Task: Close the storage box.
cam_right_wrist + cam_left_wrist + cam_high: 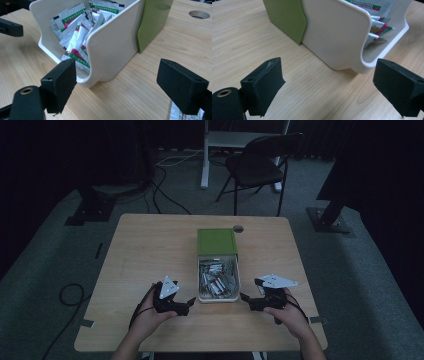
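Here, the left gripper (186,306) rests with jaws apart, just left of the white plastic box (201,281) with green lid (216,241), which holds silver sachets (218,279) mid-table. The right gripper (248,292), jaws likewise apart, sits just right of it.

The high view looks forward and down over the whole light wooden table (150,250) from the person's side. Each gripper view sits low and close above the tabletop, facing the white plastic bin with its green lid (332,32) (112,47) (218,292) from opposite sides.
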Available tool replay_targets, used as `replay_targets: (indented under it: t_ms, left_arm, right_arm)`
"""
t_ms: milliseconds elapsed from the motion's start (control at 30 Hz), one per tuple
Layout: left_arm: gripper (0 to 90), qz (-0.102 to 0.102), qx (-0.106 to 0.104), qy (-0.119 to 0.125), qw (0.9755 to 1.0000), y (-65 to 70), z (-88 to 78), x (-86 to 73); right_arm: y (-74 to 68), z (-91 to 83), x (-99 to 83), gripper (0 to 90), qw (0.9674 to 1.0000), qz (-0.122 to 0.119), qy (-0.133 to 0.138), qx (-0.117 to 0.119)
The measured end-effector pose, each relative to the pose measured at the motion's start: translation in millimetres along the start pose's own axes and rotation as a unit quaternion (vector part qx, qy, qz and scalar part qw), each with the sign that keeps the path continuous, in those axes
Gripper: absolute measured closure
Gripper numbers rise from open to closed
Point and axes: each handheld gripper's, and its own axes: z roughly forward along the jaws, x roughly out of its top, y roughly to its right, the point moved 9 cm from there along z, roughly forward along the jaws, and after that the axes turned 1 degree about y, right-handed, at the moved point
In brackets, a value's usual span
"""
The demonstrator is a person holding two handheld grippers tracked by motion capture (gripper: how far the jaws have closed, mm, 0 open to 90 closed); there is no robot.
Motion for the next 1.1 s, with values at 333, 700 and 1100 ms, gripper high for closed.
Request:
replay_targets:
  t_ms: [333, 700, 1100]
  left_arm:
    - [9.9, 0.003, -0.009, 0.028, 0.9995, 1.8, 6.4, 10.8]
    - [9.9, -0.006, -0.011, 0.069, 0.9975, 0.5, 12.6, 18.7]
    - [9.8, -0.010, -0.004, 0.085, 0.9963, -5.1, 18.3, 22.0]
  right_arm:
    - [-0.3, 10.3, 4.7, 16.0, 0.9998, 0.009, 0.008, 0.012]
    - [4.2, 15.5, 5.0, 16.1, 0.9995, 0.018, 0.017, 0.019]
    - [9.9, 20.1, 0.7, 16.0, 0.9994, 0.023, 0.020, 0.018]
